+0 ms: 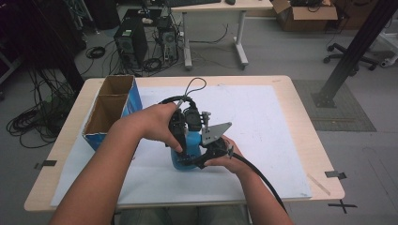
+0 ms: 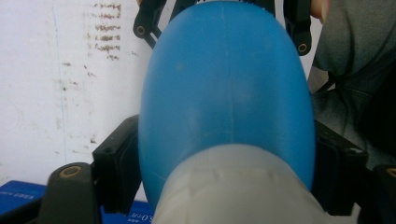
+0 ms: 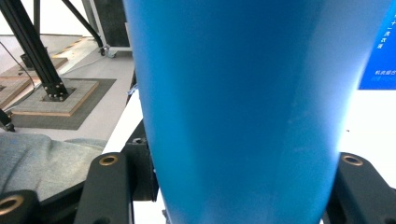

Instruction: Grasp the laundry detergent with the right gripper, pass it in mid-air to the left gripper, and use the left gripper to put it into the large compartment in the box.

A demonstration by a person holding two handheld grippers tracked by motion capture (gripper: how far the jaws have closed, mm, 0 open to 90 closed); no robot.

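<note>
We see both grippers clamped on a smooth blue plastic bottle (image 1: pixel 187 154) near the surface's (image 1: pixel 281 93) middle: left gripper (image 2: pixel 224 177) jaws pinch it near its pale neck, right gripper (image 3: pixel 238 186) jaws squeeze its body. An open blue cardboard box (image 1: pixel 110 110) stands by the left edge.

Blue box (image 2: pixel 18 198), bottom left of left gripper view: white print along lower edge, too small and cut off to read. Blue panel (image 3: pixel 380 46), upper right of right gripper view: vertical white characters, blurred, illegible. High view: same blue box (image 1: pixel 133 101) left of centre, no legible lettering.
</note>
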